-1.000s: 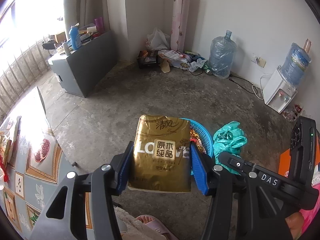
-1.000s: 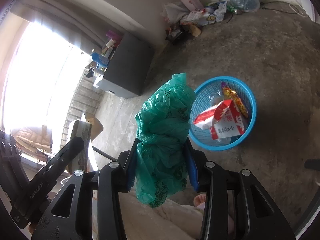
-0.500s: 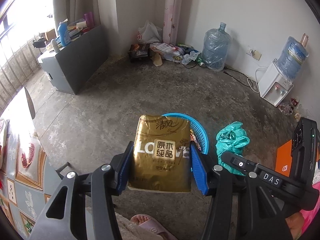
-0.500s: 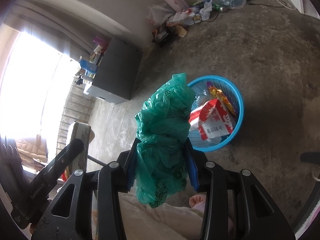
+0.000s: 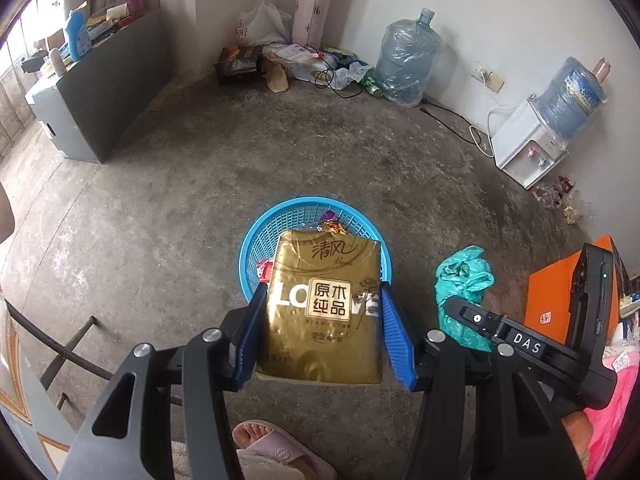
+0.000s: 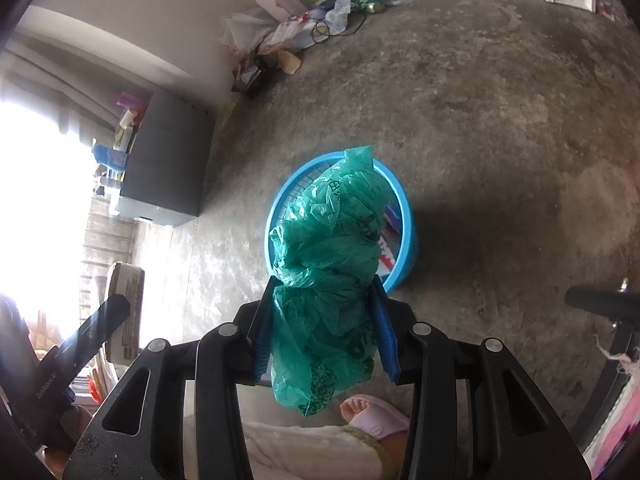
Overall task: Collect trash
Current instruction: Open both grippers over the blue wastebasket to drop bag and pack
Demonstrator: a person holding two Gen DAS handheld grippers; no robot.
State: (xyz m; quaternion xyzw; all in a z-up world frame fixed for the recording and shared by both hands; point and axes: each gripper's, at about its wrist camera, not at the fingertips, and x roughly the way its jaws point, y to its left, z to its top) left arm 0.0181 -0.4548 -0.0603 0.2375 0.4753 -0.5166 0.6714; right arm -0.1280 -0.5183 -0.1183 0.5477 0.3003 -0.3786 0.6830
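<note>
My left gripper (image 5: 320, 332) jaws clasp the gold tissue pack (image 5: 324, 312), my right gripper (image 6: 324, 332) jaws the green plastic bag (image 6: 328, 280). Since the earlier frames, both have sunk toward the blue basket (image 5: 256, 240), which now sits directly behind each load.

The left gripper (image 5: 322, 334) clamps a gold tissue pack (image 5: 324, 308) above the blue basket (image 5: 256, 244) on the concrete floor; the right gripper beside it grips a green plastic bag (image 5: 464, 284).
</note>
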